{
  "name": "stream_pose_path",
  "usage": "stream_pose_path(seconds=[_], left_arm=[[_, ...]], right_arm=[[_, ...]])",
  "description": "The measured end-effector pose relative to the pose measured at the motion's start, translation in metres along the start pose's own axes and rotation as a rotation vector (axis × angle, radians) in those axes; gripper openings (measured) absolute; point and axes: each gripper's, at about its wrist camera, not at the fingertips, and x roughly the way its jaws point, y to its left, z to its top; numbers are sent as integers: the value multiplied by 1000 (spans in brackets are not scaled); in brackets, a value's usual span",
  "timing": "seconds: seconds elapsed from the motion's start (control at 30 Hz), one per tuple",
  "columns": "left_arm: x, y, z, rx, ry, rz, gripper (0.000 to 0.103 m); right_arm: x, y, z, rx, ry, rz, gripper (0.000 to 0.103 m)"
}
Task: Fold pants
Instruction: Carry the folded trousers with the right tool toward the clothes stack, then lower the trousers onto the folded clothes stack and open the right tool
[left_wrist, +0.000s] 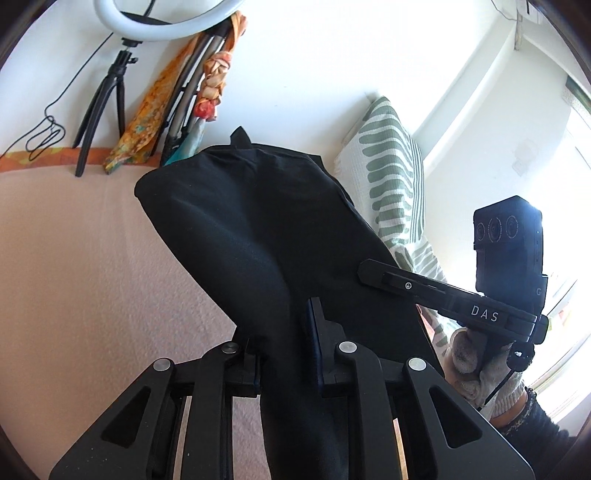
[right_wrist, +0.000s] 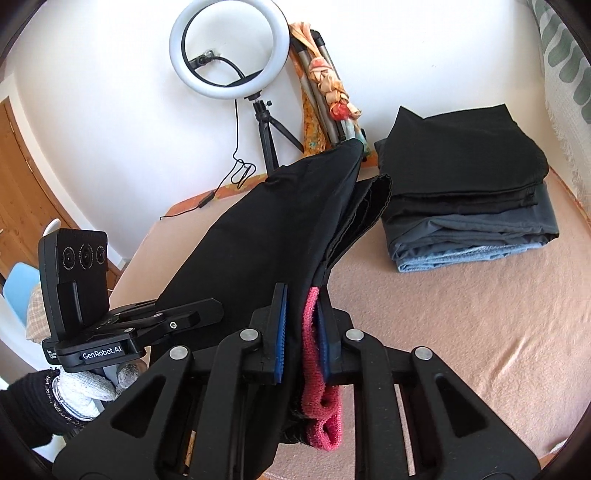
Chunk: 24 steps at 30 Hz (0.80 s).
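Black pants (left_wrist: 258, 229) hang lifted above the pink bed cover (left_wrist: 74, 277), held between both grippers. My left gripper (left_wrist: 284, 332) is shut on one edge of the pants. My right gripper (right_wrist: 301, 314) is shut on the black pants (right_wrist: 277, 229), with a pink-red waistband lining (right_wrist: 314, 350) showing between its blue pads (right_wrist: 280, 332). The right gripper also shows in the left wrist view (left_wrist: 373, 273), reaching into the cloth from the right. The left gripper shows in the right wrist view (right_wrist: 210, 310), at the cloth's left side.
A stack of folded pants (right_wrist: 465, 192), black, grey and blue, lies on the bed cover (right_wrist: 480, 332) at the back right. A ring light on a tripod (right_wrist: 229, 48) and a scarf-draped stand (right_wrist: 325, 85) stand by the wall. A striped pillow (left_wrist: 395, 177) leans right.
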Motion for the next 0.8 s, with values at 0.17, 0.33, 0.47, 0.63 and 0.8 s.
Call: stream_pose_path(seconds=[0.17, 0.33, 0.47, 0.63, 0.8], left_arm=[[19, -19, 30, 69, -29, -10, 15], [44, -34, 58, 120, -41, -12, 15], [68, -42, 80, 154, -46, -11, 15], [102, -49, 110, 180, -65, -8, 15], [140, -48, 135, 182, -69, -2, 15]], right_arm=[[-13, -18, 28, -5, -49, -29, 16], [-18, -41, 55, -7, -83, -57, 16], [-19, -64, 75, -8, -102, -84, 16], [-12, -91, 103, -14, -126, -116, 16], [4, -124, 127, -6, -134, -135, 16]])
